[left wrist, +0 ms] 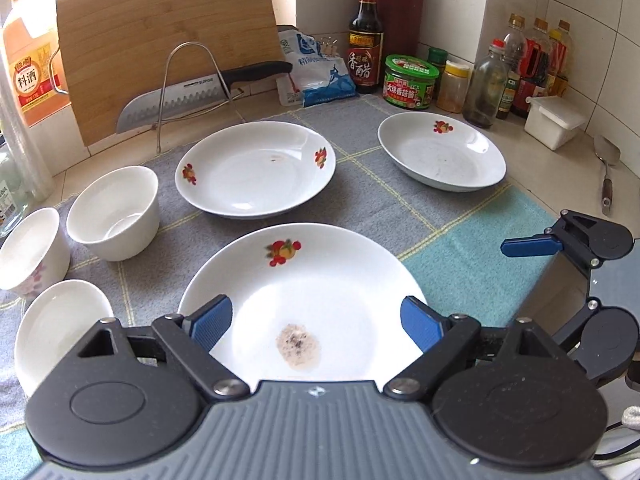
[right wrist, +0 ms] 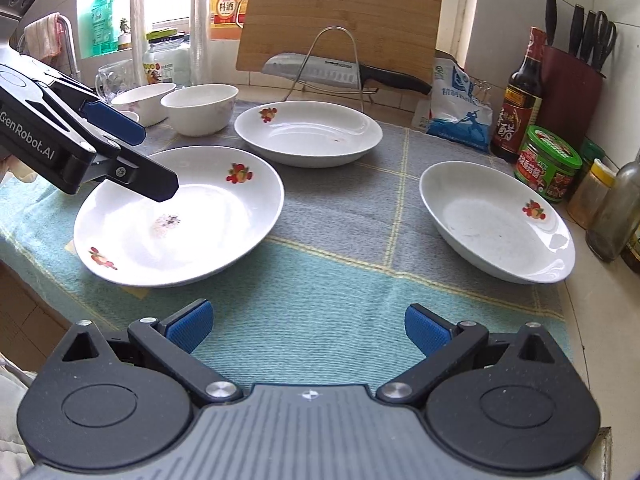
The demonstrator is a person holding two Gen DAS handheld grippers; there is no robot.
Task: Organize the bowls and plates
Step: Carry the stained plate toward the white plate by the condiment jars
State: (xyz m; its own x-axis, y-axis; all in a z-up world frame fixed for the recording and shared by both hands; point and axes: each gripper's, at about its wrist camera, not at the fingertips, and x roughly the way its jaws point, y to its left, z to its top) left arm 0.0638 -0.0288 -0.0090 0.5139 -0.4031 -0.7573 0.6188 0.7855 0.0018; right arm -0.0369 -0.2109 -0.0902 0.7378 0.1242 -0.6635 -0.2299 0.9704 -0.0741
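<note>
Left gripper (left wrist: 316, 320) spread wide and empty, hovering over near plate (left wrist: 320, 280) on checked cloth (left wrist: 460, 260).
Right gripper (right wrist: 308, 328) likewise spread, nothing held. Glazed ceramic: stiff, slippery, breakable, probably moderately heavy; best pinched at raised rim.

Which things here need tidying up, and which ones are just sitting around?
For the job: three plates, near, middle, far; three white bowls.

Just sitting around: knife, cutting board, vinegar bottle, green jar, salt bag.
</note>
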